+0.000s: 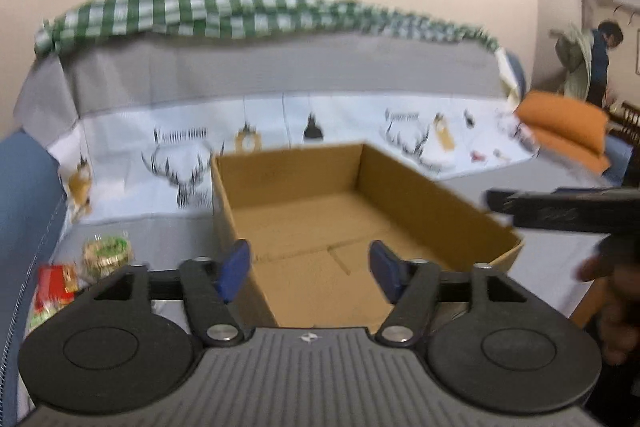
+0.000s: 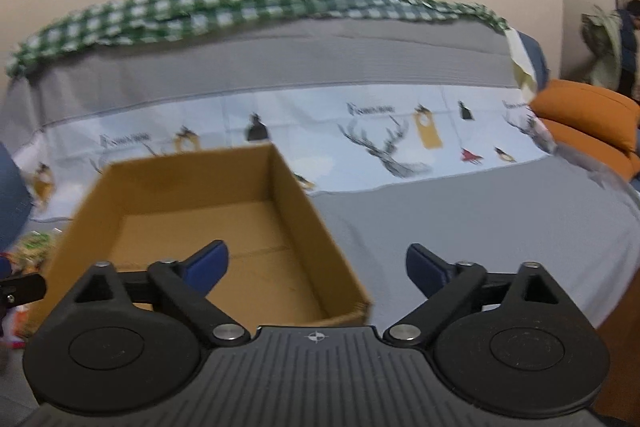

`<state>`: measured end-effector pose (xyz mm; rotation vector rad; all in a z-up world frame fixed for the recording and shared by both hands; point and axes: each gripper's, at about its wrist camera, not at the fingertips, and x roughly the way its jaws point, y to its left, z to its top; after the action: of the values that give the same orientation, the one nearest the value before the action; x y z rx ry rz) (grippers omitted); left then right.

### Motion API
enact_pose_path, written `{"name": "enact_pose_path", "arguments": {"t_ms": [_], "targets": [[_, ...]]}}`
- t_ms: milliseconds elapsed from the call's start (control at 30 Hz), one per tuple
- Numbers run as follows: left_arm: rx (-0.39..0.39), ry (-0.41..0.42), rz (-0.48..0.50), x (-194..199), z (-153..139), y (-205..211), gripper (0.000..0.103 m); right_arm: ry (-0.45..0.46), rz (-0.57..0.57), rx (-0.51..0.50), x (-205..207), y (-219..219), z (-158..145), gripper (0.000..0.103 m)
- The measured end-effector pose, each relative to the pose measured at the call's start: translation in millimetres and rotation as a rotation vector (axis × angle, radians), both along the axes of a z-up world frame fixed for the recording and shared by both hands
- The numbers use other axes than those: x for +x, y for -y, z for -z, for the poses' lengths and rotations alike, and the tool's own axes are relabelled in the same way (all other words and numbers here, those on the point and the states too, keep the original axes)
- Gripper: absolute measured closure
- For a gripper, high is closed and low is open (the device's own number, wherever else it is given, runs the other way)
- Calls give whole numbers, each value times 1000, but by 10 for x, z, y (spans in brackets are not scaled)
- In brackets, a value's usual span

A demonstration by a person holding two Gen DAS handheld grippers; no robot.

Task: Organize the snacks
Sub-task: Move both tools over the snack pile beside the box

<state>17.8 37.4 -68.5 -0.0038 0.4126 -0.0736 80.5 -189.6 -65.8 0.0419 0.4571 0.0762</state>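
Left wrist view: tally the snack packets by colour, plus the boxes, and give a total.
Red snack packet: 1
Green-and-cream snack packet: 1
Open cardboard box, nothing inside: 1
Total: 3
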Motion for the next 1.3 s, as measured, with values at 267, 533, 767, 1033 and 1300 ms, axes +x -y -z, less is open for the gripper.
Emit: {"name": "enact_pose_path", "arguments": {"t_ms": [267,533,767,1033,1300], "targets": [[56,31,112,-184,-389,-77,13,107,-87,-2,-179,-492,-196,1],[94,-30,184,-168,-231,-467,16,74,-150,36,-107,-846,-245,1],[43,-57,24,-76,-29,-1358,86,-14,-269,39,-105,-1341,-211,1],[-170,-18,-267,-320,9,-2051,88,-62,-513,112,-246,-1882,-157,1],[-154,-112,-291,-133,186,-2149,88,-167,-704,13,-315,-2493,169,73]]}}
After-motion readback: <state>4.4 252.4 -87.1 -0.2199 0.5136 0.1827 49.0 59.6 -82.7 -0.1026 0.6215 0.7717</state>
